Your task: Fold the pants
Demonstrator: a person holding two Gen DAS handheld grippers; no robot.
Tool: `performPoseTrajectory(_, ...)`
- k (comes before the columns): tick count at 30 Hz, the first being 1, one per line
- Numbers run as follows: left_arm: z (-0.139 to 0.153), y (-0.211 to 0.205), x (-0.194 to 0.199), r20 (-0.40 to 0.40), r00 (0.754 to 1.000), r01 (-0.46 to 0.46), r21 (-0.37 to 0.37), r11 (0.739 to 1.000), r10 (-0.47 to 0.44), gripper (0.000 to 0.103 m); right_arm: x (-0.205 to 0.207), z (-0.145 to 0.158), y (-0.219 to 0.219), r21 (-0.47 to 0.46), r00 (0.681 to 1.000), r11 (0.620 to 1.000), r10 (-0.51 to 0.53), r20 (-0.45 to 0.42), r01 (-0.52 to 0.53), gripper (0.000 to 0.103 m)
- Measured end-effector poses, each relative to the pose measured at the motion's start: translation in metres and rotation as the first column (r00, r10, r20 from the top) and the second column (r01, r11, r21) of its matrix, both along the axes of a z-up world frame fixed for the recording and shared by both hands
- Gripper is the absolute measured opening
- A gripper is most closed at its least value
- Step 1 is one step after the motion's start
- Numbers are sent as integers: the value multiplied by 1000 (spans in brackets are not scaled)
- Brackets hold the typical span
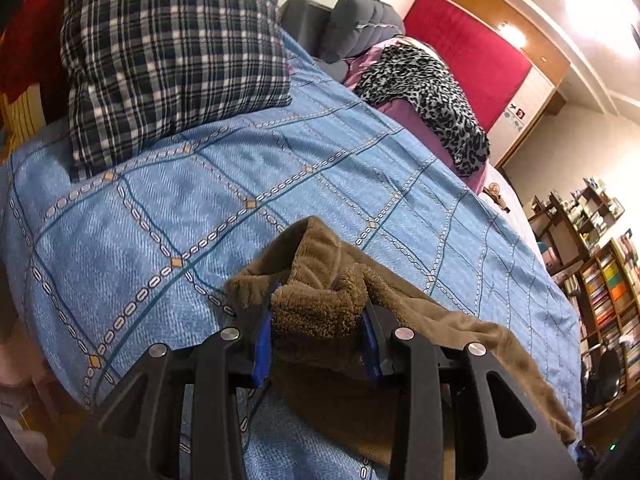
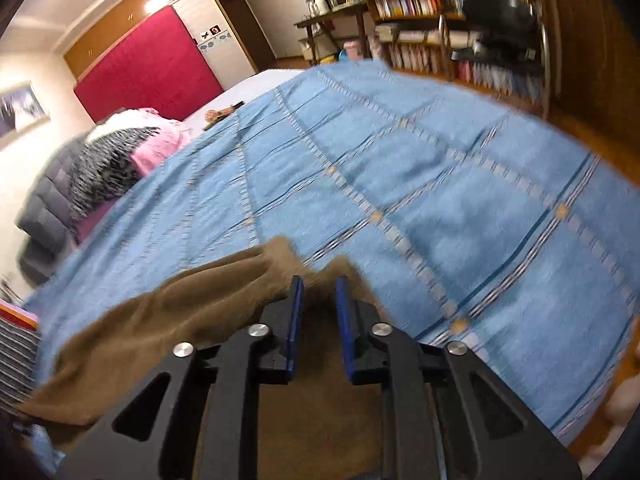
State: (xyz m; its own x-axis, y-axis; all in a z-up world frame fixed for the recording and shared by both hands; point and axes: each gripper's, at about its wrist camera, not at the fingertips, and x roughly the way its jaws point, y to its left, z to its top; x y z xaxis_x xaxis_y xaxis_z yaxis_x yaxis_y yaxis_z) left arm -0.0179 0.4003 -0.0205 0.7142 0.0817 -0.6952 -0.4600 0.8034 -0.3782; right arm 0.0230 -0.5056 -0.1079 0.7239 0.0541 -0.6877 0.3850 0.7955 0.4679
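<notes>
Early stage: left gripper (image 1: 318, 322) and right gripper (image 2: 317, 308) each clamp brown pants (image 1: 440, 332) bunched between their fingers, blue bedspread (image 1: 280, 168) ahead; probably 0 folds laid.

1. A bed under a blue patterned bedspread (image 1: 280, 184) fills both views.
2. A plaid pillow (image 1: 168, 52) and a leopard-print blanket (image 1: 432, 96) lie on it.
3. Behind stands a red padded panel (image 1: 472, 60) in a wooden frame, lit from above.
4. Crowded bookshelves (image 2: 440, 4) line the far wall above a wooden floor (image 2: 580, 128).
</notes>
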Motion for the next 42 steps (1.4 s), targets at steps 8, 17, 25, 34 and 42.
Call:
performPoseTrajectory(8, 3, 3, 5, 12, 1000, 4, -4, 1000, -4, 36, 17, -29, 5, 360, 1000, 933, -5, 13, 0, 67)
performPoseTrajectory(17, 18, 9, 29, 50, 998, 26, -7, 1000, -26, 36, 64, -25, 6, 267, 996, 962, -35, -76, 55, 13)
performPoseTrajectory(25, 22, 15, 36, 71, 997, 42, -19, 999, -40, 36, 38, 47, 1, 130, 998, 991, -49, 48, 42, 11)
performPoseTrajectory(34, -20, 17, -12, 40, 998, 45, -52, 998, -43, 36, -37, 20, 3, 37, 995, 997, -64, -80, 67, 11)
performPoseTrajectory(42, -51, 15, -30, -19, 997, 80, 65, 995, -79, 55, -58, -38, 7, 40, 989, 999, -25, -143, 31, 12)
